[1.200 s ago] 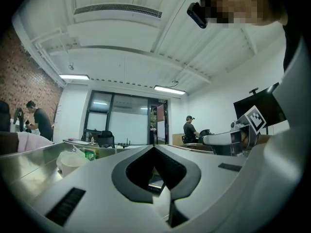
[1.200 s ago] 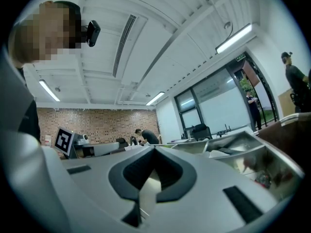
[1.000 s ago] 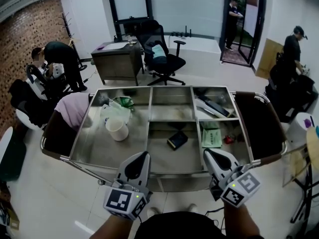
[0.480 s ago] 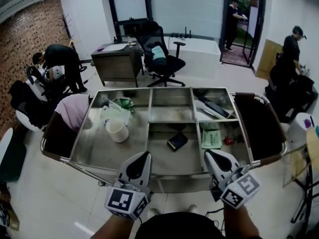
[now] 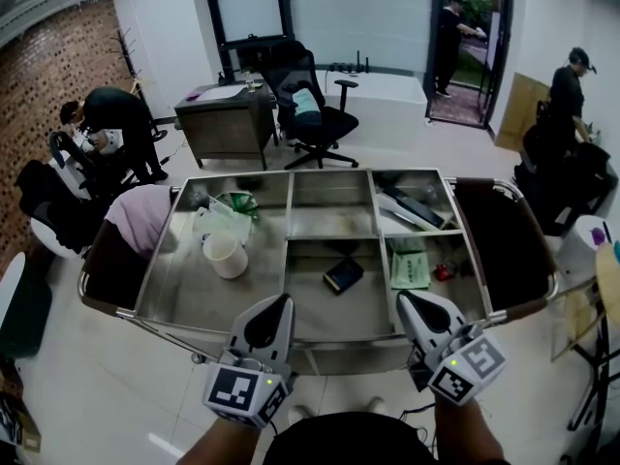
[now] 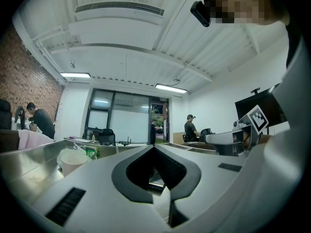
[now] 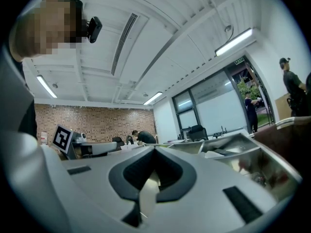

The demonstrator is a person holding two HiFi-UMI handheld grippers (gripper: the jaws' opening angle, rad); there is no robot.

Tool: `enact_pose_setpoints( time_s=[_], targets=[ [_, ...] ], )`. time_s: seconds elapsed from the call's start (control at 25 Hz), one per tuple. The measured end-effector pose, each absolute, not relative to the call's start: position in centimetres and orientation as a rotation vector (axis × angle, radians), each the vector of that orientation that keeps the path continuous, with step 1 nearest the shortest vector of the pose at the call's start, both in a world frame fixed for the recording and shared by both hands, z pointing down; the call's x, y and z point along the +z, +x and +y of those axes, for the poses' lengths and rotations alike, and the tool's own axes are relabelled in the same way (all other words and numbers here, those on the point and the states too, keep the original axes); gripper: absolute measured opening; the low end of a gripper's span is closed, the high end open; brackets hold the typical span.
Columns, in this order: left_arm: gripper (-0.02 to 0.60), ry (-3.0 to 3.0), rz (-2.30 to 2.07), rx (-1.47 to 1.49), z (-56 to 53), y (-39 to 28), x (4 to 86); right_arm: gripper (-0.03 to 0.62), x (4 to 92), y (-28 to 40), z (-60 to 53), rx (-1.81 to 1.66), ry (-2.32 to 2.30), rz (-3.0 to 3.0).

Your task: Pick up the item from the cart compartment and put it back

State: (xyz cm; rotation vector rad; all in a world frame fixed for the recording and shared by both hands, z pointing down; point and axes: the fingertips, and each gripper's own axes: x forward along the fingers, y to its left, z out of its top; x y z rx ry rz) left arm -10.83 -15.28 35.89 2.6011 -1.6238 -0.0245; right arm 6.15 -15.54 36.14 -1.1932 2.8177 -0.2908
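A steel cart (image 5: 157, 271) with several compartments stands just ahead of me. A small black flat item (image 5: 343, 274) lies in the middle front compartment. My left gripper (image 5: 279, 301) hovers level over the cart's near edge, shut and empty. My right gripper (image 5: 405, 296) hangs beside it at the near edge, also shut and empty. In the left gripper view the jaws meet at the tip (image 6: 154, 145), with the white cup (image 6: 73, 160) to their left. The right gripper view shows its own tips (image 7: 154, 147) closed together.
A white cup (image 5: 225, 255) and a plastic bag (image 5: 228, 216) sit in the left compartment. A green packet (image 5: 411, 267) and a small red thing (image 5: 444, 272) lie front right. A pink cloth (image 5: 140, 211) drapes the cart's left end. An office chair (image 5: 315, 114), a desk and several people stand beyond.
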Motion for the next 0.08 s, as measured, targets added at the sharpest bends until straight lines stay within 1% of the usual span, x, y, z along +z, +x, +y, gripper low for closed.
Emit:
enact_pose_setpoints(
  time_s=[0.08],
  targets=[
    [0.000, 2.605, -1.624, -0.034, -15.41, -10.70, 35.74, 0.012, 36.14, 6.28, -15.68, -0.290, -1.194, 2.815]
  ],
)
